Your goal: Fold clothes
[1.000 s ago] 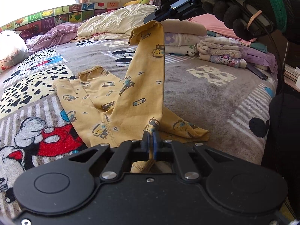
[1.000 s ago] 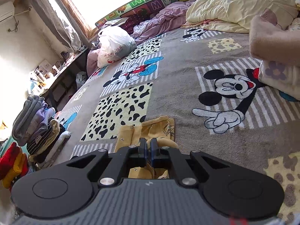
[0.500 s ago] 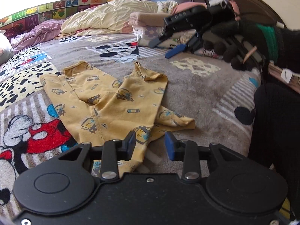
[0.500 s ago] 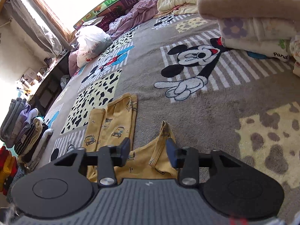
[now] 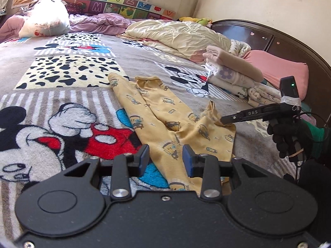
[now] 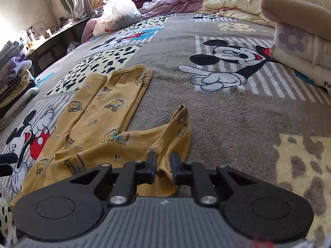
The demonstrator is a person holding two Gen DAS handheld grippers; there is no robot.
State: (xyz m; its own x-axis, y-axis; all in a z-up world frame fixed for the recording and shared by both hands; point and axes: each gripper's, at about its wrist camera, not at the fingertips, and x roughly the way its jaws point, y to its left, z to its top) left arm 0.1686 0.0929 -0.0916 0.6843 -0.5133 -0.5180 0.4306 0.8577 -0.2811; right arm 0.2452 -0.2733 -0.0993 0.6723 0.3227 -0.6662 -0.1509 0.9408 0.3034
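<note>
Yellow printed children's pants (image 5: 165,113) lie on the cartoon-mouse blanket (image 5: 62,72), legs together pointing away, waist end bunched up near me. My left gripper (image 5: 165,159) hovers open just above the near edge of the pants with nothing between its pads. My right gripper (image 5: 224,121), held by a black-gloved hand (image 5: 289,136), touches the raised waist corner. In the right wrist view the right gripper (image 6: 163,166) has a narrow gap between its jaws, and a fold of the pants (image 6: 107,111) lies in that gap.
A stack of folded clothes (image 5: 231,72) sits at the right near a pink pillow (image 5: 279,68) and the dark headboard (image 5: 269,39). A cream quilt (image 5: 182,37) and a white plastic bag (image 5: 45,22) lie at the far side. Clothes (image 6: 12,66) hang beyond the bed's left edge.
Both grippers opened and let go of the pants. The lifted leg now lies on the blanket. The right gripper came down onto the waist corner and its jaws have narrowed.
</note>
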